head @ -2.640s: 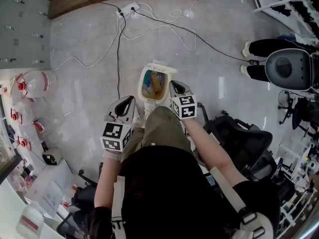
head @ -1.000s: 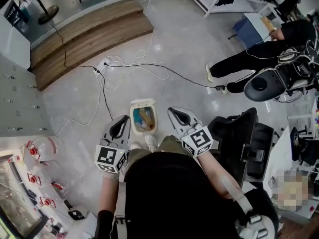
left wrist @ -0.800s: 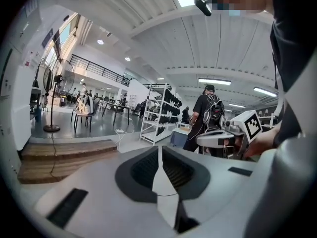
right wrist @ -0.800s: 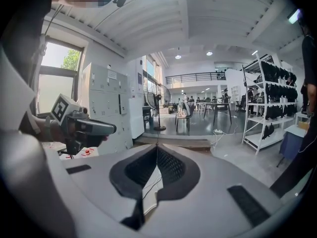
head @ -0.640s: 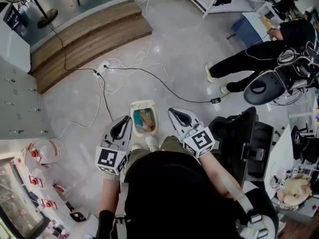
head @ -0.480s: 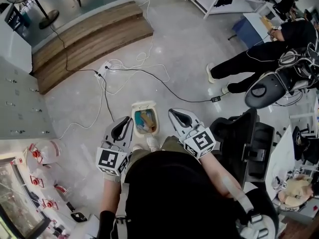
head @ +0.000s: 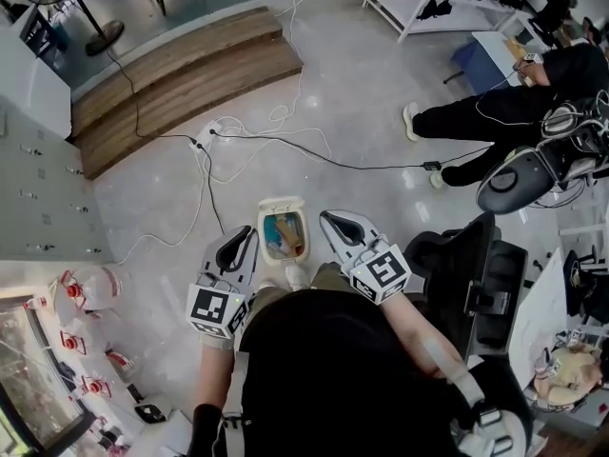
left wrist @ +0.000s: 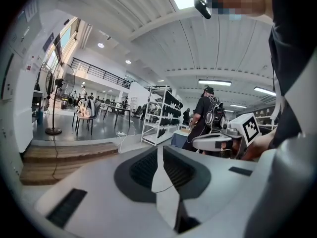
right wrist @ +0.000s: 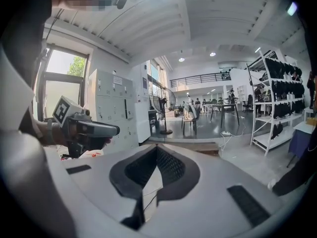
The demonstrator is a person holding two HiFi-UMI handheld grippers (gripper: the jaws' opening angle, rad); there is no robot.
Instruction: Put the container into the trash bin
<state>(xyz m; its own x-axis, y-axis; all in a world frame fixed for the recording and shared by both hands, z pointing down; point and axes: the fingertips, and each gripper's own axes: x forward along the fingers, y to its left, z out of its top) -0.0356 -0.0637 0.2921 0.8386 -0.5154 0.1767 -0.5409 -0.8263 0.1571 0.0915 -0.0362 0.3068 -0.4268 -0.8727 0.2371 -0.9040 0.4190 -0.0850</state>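
Observation:
The small white trash bin (head: 283, 205) stands on the floor in front of my feet, lid open. Inside lies coloured rubbish, teal and yellow-brown; I cannot make out a container among it. My left gripper (head: 249, 230) hangs just left of the bin and my right gripper (head: 326, 218) just right of it, both above it. Both are shut with nothing between the jaws. In the left gripper view the left gripper (left wrist: 158, 150) points out into the room, and so does the right gripper (right wrist: 157, 148) in its own view. The bin shows in neither gripper view.
White and black cables and a power strip (head: 215, 130) lie on the floor beyond the bin. A wooden step (head: 181, 69) runs behind them. A black chair (head: 476, 269) stands close on my right, grey lockers (head: 38, 188) on my left. A person (head: 495, 112) sits at far right.
The head view has tilted up and drawn back: the bin looks smaller and more of the room shows. Both grippers stay shut on either side of the bin.

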